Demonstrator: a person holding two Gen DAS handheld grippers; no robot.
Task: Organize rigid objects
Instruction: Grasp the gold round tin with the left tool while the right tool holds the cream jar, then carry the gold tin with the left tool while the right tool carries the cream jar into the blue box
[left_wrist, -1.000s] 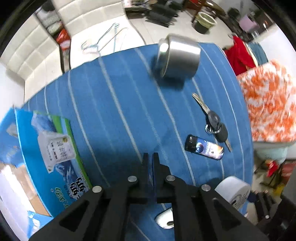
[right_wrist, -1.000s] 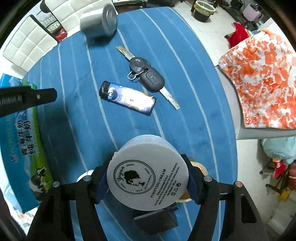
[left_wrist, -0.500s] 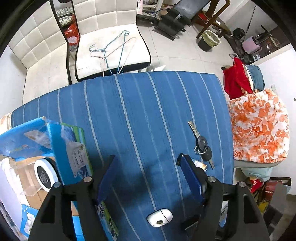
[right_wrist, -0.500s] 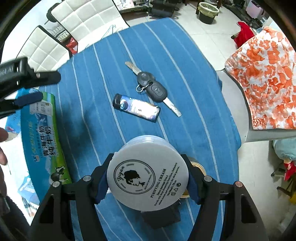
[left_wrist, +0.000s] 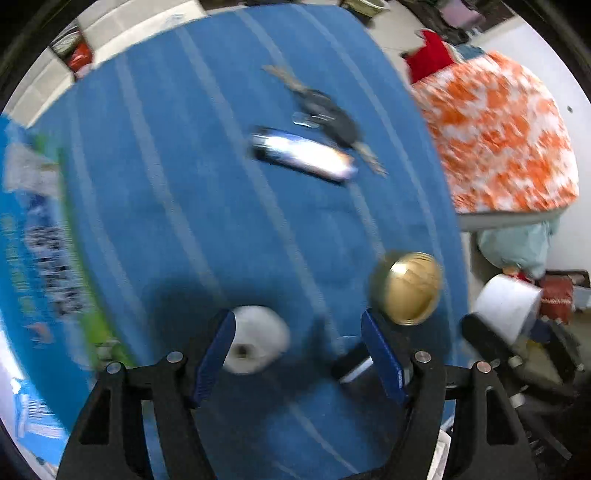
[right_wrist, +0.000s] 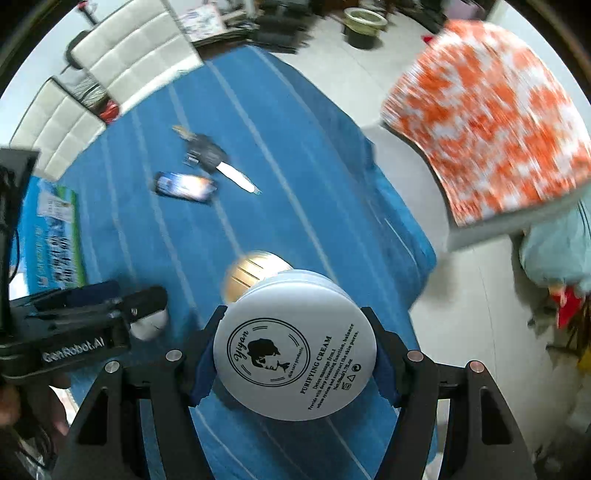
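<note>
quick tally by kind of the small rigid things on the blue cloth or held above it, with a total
white cream jar, held in the right tool: 1
gold lid: 1
lighter: 1
key bunch: 1
small white round object: 1
total: 5

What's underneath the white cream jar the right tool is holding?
Below the cream jar lies the blue striped tablecloth, with a gold lid peeking out at its far edge. The rest beneath is covered.
</note>
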